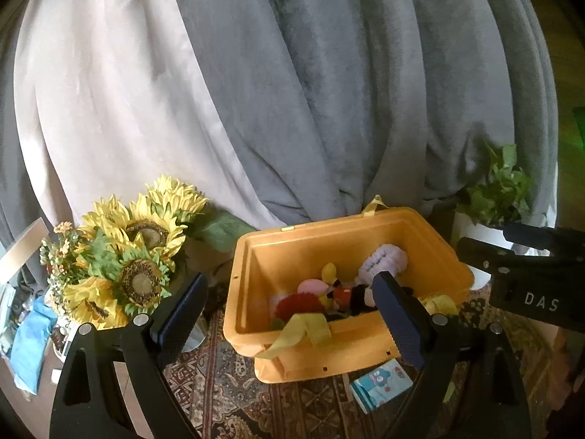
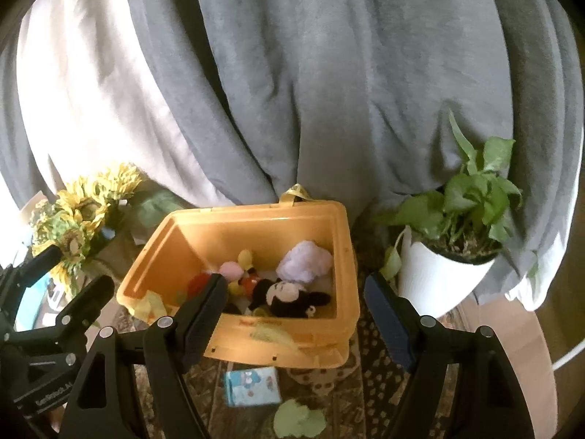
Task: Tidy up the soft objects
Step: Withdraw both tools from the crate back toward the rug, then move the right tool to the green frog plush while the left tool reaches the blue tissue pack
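Observation:
A yellow bin (image 1: 329,225) stands on a patterned rug and holds soft toys: a lavender fluffy one (image 1: 384,259), a pink one (image 1: 310,287), a red one (image 1: 296,303) and a black-and-white mouse plush (image 2: 289,294). My left gripper (image 1: 290,314) hangs open before the bin's near wall, with nothing between its fingers. My right gripper (image 2: 296,316) is open too, in front of the same bin (image 2: 256,214), and holds nothing. Each gripper shows at the edge of the other's view, the right gripper (image 1: 482,237) and the left gripper (image 2: 73,270). A pale green soft thing (image 2: 299,420) lies on the rug near me.
Grey and pale curtains (image 1: 292,91) hang behind the bin. Sunflowers (image 1: 139,252) stand to its left and a potted plant in a white pot (image 2: 449,267) to its right. A small blue-and-white packet (image 2: 252,386) lies on the rug before the bin. Yellow straps (image 1: 303,329) drape over the bin's rim.

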A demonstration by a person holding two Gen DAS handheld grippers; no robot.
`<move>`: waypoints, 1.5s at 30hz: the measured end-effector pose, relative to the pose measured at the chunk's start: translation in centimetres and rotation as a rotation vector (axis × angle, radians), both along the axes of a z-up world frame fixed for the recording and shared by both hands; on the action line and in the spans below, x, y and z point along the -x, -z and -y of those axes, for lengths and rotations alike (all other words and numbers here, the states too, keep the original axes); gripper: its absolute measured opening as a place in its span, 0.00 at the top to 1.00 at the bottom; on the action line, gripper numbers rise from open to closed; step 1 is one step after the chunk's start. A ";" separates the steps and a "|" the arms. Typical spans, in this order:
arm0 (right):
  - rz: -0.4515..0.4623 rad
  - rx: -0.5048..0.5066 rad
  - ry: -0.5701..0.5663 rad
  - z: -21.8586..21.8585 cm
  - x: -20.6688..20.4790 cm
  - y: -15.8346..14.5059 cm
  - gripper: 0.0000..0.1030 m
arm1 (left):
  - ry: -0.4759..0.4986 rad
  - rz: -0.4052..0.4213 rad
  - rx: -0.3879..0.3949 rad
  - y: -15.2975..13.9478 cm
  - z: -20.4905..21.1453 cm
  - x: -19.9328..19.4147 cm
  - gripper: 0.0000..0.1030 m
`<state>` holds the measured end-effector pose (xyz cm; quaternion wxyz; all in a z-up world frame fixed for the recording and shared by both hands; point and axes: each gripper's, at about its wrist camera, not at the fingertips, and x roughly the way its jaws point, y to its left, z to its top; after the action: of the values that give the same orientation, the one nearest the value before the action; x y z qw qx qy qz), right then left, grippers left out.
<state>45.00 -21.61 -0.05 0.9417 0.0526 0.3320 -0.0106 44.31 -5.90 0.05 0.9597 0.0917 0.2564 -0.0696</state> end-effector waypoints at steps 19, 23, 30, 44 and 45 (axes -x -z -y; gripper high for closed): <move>0.008 -0.013 0.150 -1.1 6.5 2.3 0.24 | 0.206 -0.002 -0.060 2.7 -0.9 3.5 0.10; -0.007 -0.024 0.179 -1.3 7.4 3.3 0.24 | 0.261 -0.017 -0.078 3.7 -0.8 3.8 0.10; -0.068 -0.043 0.212 -1.5 8.1 6.1 0.24 | 0.361 -0.054 -0.112 5.7 -0.4 3.9 0.10; -0.252 -0.084 0.242 -1.6 7.1 12.1 0.24 | 0.532 -0.152 -0.223 10.9 1.0 2.4 0.10; -0.269 -0.088 0.243 -1.5 7.0 12.5 0.24 | 0.541 -0.157 -0.228 11.2 1.0 2.3 0.10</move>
<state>38.04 -20.08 -12.59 0.8775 0.1315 0.4462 -0.1166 41.99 -6.92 -11.19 0.8671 0.2579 0.3022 -0.3006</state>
